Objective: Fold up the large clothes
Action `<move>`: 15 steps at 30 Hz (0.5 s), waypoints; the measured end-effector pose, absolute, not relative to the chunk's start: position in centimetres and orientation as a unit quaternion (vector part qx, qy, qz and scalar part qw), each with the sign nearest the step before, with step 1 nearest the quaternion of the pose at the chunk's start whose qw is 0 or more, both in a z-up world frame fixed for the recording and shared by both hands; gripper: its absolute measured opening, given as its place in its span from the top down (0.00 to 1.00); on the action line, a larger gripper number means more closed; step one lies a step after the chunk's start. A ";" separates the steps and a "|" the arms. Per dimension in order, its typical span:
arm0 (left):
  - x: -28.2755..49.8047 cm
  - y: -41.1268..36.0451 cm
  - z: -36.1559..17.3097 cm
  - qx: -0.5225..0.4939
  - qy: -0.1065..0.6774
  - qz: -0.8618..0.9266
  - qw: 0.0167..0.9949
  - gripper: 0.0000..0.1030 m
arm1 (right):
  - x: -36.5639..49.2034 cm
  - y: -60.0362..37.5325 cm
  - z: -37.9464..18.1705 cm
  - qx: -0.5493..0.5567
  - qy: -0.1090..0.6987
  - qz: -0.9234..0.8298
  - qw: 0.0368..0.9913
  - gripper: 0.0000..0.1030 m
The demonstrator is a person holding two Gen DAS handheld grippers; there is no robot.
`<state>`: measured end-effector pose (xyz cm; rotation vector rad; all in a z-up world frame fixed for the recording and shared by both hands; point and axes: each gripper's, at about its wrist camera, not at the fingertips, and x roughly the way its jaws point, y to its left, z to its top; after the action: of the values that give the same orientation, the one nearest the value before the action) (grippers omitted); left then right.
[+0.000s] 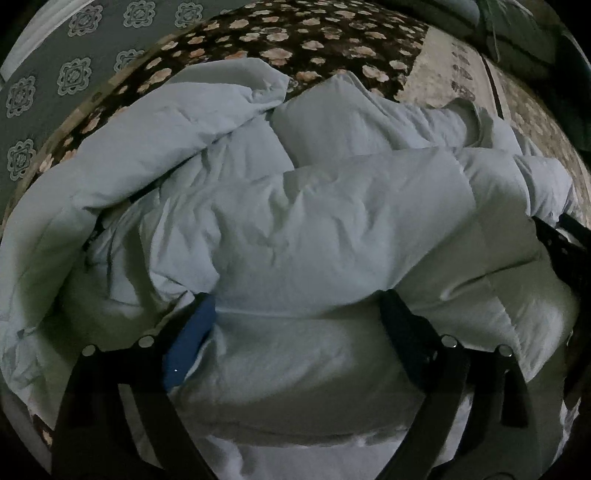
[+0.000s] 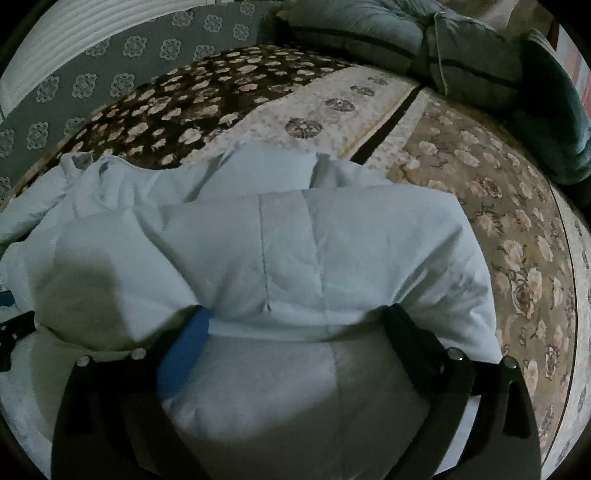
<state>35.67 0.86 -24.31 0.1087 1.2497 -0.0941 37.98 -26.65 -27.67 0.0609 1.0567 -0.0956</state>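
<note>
A large pale blue padded coat (image 1: pixel 295 221) lies bunched in thick folds on patterned carpets. My left gripper (image 1: pixel 295 299) points down into it, its jaws spread wide; puffy fabric bulges between the blue pad (image 1: pixel 192 339) and the black finger (image 1: pixel 402 321), and a fold covers both tips. In the right wrist view the same coat (image 2: pixel 295 240) fills the span of my right gripper (image 2: pixel 295 314), jaws equally wide, tips tucked under a quilted fold. Neither pair of pads visibly squeezes the fabric. The right gripper's black body (image 1: pixel 569 254) shows at the coat's right end.
A dark brown flowered carpet (image 1: pixel 295 33) lies beyond the coat, a cream one (image 2: pixel 325 110) beside it, and a tan rose-patterned one (image 2: pixel 498 221) to the right. Grey-green cushions (image 2: pixel 369 29) line the far edge. A grey patterned wall covering (image 1: pixel 55 81) stands at the left.
</note>
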 end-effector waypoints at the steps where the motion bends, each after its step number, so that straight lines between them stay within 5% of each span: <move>1: 35.6 1.0 -24.4 0.049 0.585 -0.046 0.808 0.11 | 38.0 -26.6 -27.8 0.027 0.504 -0.046 0.862 0.04; 9: 35.9 0.9 -25.3 0.052 0.586 -0.043 0.808 0.10 | 38.7 -26.9 -27.3 0.023 0.525 -0.033 0.850 0.02; 15: 33.8 0.3 -23.0 0.061 0.563 -0.044 0.823 0.10 | 32.0 -25.6 -22.2 -0.002 0.442 -0.025 0.897 0.02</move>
<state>33.76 0.29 -23.02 0.1294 1.1966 -0.0938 32.04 -25.59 -22.18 -0.0050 0.9155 -0.0512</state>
